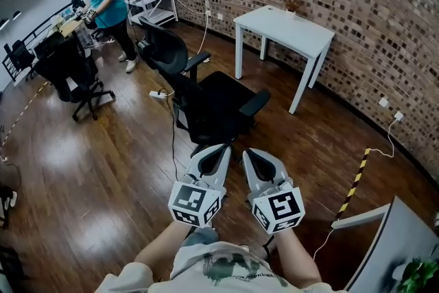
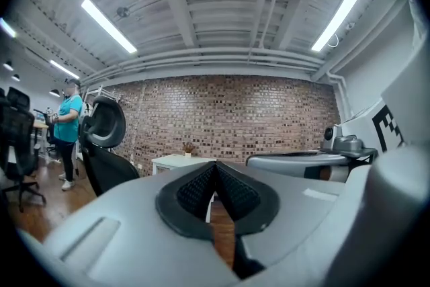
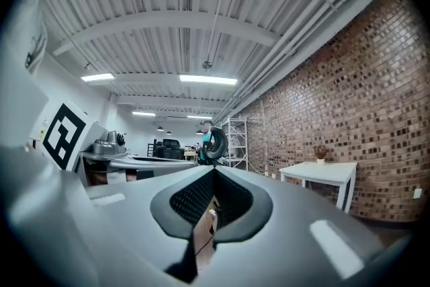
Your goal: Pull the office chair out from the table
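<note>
My left gripper (image 1: 221, 149) and right gripper (image 1: 250, 154) are closed and empty. The black office chair (image 1: 212, 106) stands just beyond them, near the far white table (image 1: 288, 27). It looks heavy but probably rolls, and its stiff armrest (image 1: 255, 103) suits gripping.

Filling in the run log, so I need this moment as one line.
left hand-held gripper: shut, empty | right hand-held gripper: shut, empty | office chair: not gripped, standing apart from white table

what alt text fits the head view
A black office chair stands on a wooden floor, apart from a white table by a brick wall. In the foreground, the left tongs and right tongs are shut, empty, pointing at it.
</note>
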Demonstrator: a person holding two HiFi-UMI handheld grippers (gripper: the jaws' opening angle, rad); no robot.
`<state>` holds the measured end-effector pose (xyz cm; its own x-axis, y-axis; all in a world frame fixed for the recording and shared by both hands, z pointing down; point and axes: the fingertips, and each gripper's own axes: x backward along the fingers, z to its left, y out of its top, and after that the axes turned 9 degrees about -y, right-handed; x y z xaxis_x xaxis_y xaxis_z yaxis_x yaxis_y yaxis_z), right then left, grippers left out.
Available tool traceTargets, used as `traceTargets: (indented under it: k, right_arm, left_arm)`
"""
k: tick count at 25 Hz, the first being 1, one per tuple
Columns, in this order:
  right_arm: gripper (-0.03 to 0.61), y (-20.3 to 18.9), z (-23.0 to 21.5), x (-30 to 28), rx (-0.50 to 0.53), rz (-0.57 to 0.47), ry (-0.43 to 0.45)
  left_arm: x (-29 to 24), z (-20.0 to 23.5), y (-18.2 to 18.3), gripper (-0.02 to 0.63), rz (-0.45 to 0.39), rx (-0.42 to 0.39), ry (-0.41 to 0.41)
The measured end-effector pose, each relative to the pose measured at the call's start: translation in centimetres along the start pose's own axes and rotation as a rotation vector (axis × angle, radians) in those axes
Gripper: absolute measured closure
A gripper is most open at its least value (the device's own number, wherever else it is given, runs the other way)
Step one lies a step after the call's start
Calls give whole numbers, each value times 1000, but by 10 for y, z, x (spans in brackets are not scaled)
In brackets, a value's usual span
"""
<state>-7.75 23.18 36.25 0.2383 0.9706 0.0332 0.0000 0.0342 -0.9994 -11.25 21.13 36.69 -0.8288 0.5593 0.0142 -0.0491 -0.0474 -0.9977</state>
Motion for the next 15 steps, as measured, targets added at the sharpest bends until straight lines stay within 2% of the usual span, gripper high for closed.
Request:
traceTargets:
  k: [5, 15]
  right_arm:
    - [577, -15, 11, -4, 2, 5, -7]
    - [577, -11, 13, -5, 4, 3, 4]
  left_arm:
    - [9, 10, -14, 597, -4, 10, -8]
    - [9, 8, -9, 597, 3, 4, -9]
